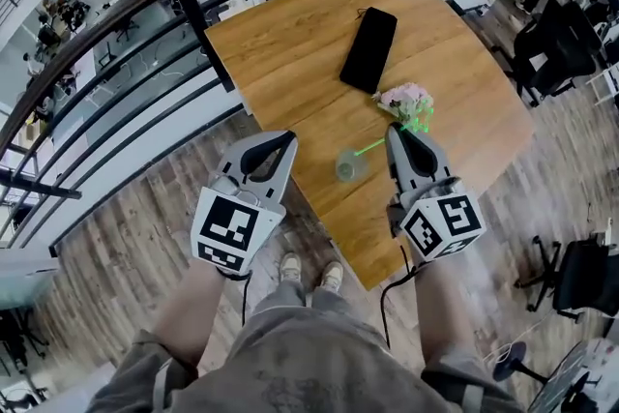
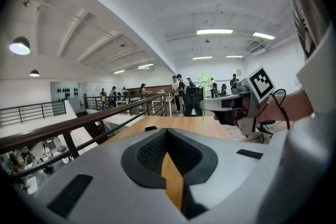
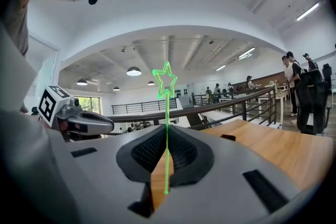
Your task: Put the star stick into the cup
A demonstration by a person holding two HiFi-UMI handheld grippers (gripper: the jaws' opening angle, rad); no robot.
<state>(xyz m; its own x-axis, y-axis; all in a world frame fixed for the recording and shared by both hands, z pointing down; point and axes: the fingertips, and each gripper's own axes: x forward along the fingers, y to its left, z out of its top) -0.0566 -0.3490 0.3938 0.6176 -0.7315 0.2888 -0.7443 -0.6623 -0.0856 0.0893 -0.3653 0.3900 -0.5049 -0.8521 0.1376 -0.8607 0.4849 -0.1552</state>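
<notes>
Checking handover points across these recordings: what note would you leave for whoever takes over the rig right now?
Left tongs: shut, empty.
Right tongs: shut on the star stick, star end up.
Cup: upright on the table between the two tongs, stick's lower end near it, seemingly not inside.
Done: stick in grip.
To do: lower it into the cup, release.

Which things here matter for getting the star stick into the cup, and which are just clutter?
Job: star stick, pinched in the right gripper; clear cup on the table.
Lying about: black phone; pink flowers; both on the same table. Idle: left gripper, shut on nothing.
</notes>
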